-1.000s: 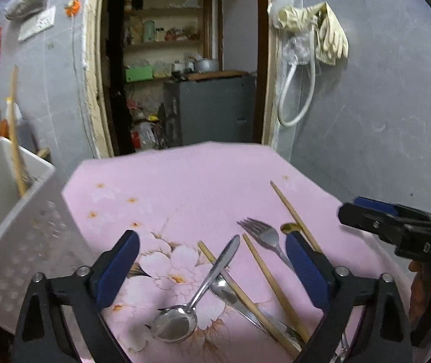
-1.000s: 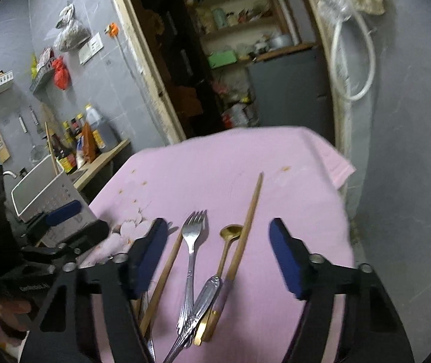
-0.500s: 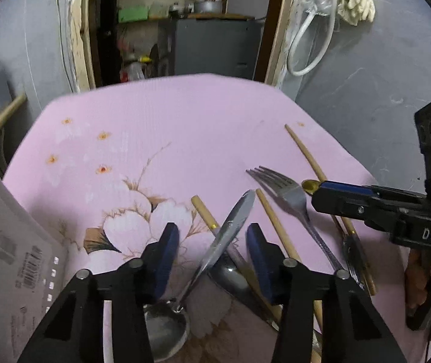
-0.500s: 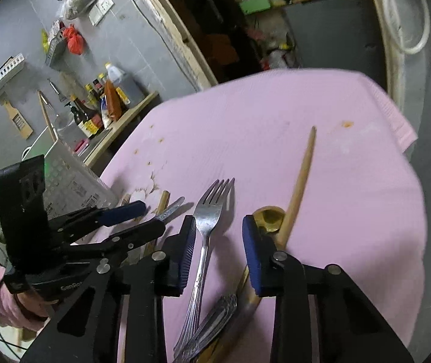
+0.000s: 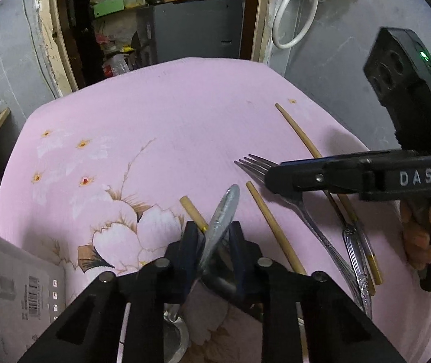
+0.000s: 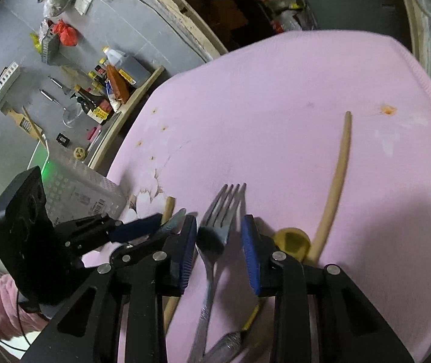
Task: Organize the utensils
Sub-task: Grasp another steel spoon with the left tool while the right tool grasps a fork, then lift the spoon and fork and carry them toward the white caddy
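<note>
Utensils lie on a pink floral cloth [image 5: 155,127]. My left gripper [image 5: 212,239] is shut on the handle of a steel spoon [image 5: 223,211], whose bowl [image 5: 176,332] rests low on the cloth. My right gripper [image 6: 218,236] straddles a steel fork [image 6: 215,227]; its jaws are narrow but a gap remains on both sides. The fork also shows in the left wrist view [image 5: 254,166], under the right gripper's fingers [image 5: 306,178]. Wooden chopsticks [image 5: 273,227] and a long one [image 6: 339,178] lie beside. A gold spoon [image 6: 292,240] sits right of the fork.
A white perforated utensil basket [image 6: 79,190] stands at the cloth's left edge, also in the left wrist view [image 5: 10,287]. A shelf with sauce bottles [image 6: 106,90] is beyond it. A doorway [image 5: 161,24] and grey wall lie behind the table.
Both grippers have moved down and narrowed. The left one has closed on the spoon handle; the right one has closed in around the fork's neck.
</note>
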Demonstrator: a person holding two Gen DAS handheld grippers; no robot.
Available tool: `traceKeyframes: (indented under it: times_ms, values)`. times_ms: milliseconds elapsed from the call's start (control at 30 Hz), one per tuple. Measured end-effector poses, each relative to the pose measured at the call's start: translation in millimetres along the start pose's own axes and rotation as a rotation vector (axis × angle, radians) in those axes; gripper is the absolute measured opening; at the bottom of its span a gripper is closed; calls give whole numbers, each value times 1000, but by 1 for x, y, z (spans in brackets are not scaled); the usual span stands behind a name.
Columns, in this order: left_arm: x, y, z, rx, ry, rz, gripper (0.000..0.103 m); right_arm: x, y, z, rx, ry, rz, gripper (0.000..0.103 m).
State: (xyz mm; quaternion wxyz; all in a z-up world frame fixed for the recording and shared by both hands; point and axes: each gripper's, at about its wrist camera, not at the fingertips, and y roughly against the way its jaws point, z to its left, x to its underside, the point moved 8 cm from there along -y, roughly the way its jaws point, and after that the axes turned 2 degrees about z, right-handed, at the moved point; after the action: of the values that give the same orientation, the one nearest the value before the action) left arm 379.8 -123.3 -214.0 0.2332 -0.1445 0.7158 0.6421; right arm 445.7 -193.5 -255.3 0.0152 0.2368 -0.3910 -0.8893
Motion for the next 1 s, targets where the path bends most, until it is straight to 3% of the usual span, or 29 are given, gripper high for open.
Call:
traceKeyframes:
  times_ms: [167, 500, 633, 767, 900, 1000]
  values:
    - [-2, 1, 4, 35, 48, 37, 11, -5, -11, -2, -33, -81, 34, 18]
    - [8, 13, 15, 134, 199, 33, 11, 6, -10, 8, -29, -112, 33, 8]
    - [12, 20, 14, 124, 196, 28, 11, 13, -3, 15, 34, -84, 27, 6]
    - [12, 29, 12, 123, 194, 7, 11, 15, 11, 29, 175, -12, -15, 6]
    - [11, 46, 9, 107, 165, -43, 11, 15, 29, 50, 249, 26, -99, 5]
    - [8, 65, 9, 101, 148, -97, 11, 15, 51, 61, 255, 31, -193, 4]
